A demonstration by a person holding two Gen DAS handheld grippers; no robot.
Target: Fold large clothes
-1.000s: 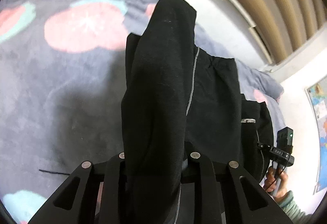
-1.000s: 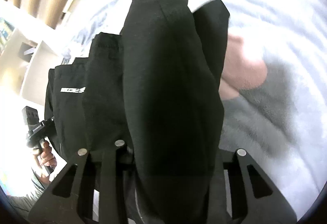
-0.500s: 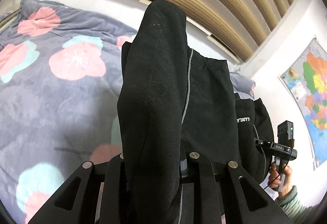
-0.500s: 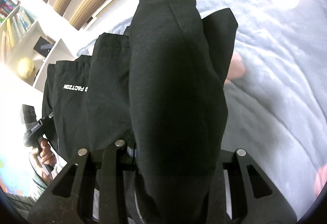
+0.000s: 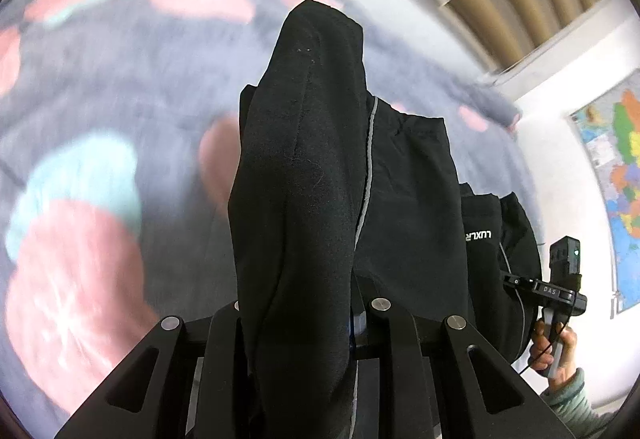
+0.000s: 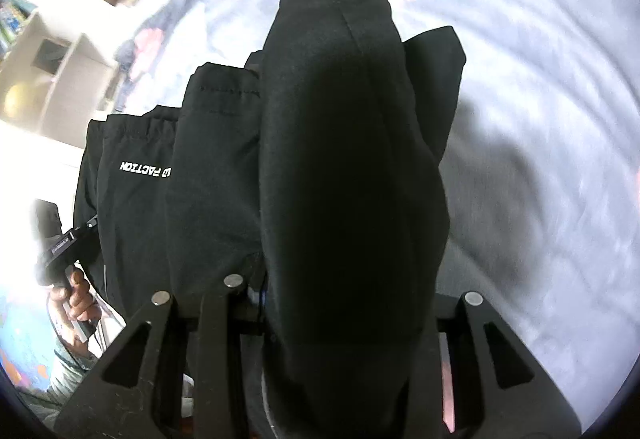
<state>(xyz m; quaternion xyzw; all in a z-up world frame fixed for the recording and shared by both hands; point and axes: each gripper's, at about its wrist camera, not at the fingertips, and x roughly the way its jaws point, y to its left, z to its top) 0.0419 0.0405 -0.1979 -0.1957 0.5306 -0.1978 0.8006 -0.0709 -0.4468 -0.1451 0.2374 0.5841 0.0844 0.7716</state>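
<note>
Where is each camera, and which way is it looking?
Left wrist: sits on the left gripper, looks along its fingers at the black garment over the flowered blanket; the right hand shows.
Right wrist: sits on the right gripper, looks over the same garment; the left hand shows.
Both share garment and blanket.

We see a bed point(image 5: 120, 87) covered by a grey-blue fleece blanket point(image 5: 80, 111) printed with pink and mint flowers, blurred in both views. Its far edge meets the wall. In the right wrist view the blanket point(image 6: 540, 79) lies rumpled.
</note>
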